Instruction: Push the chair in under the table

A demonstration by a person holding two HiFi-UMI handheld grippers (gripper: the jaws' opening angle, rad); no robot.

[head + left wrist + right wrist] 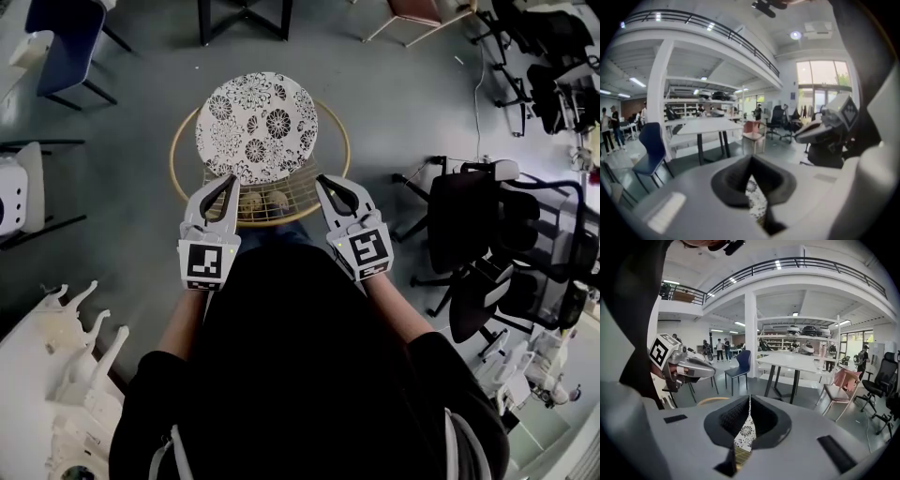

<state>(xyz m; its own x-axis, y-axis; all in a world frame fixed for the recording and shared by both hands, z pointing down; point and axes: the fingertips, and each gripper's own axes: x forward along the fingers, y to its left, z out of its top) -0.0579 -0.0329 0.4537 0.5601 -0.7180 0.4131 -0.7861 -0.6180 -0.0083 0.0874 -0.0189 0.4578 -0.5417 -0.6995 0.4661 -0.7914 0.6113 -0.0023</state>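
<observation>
The chair has a round black-and-white patterned cushion (256, 127) inside a gold wire frame (183, 141) and stands on the grey floor right in front of me. My left gripper (228, 180) and right gripper (323, 180) hover side by side over the chair's near rim. Both are shut, with nothing between their jaws. The table's black legs (246, 21) show beyond the chair at the top edge. In the left gripper view the shut tips (751, 159) point toward the white-topped table (710, 125). In the right gripper view the cushion (744, 434) shows below the shut tips (749, 399).
A blue chair (66, 37) stands at the far left and a pink chair (422, 14) at the far right of the table. Black office chairs (487, 234) crowd the right side. A white chair (19, 192) and white furniture (56, 375) sit at the left.
</observation>
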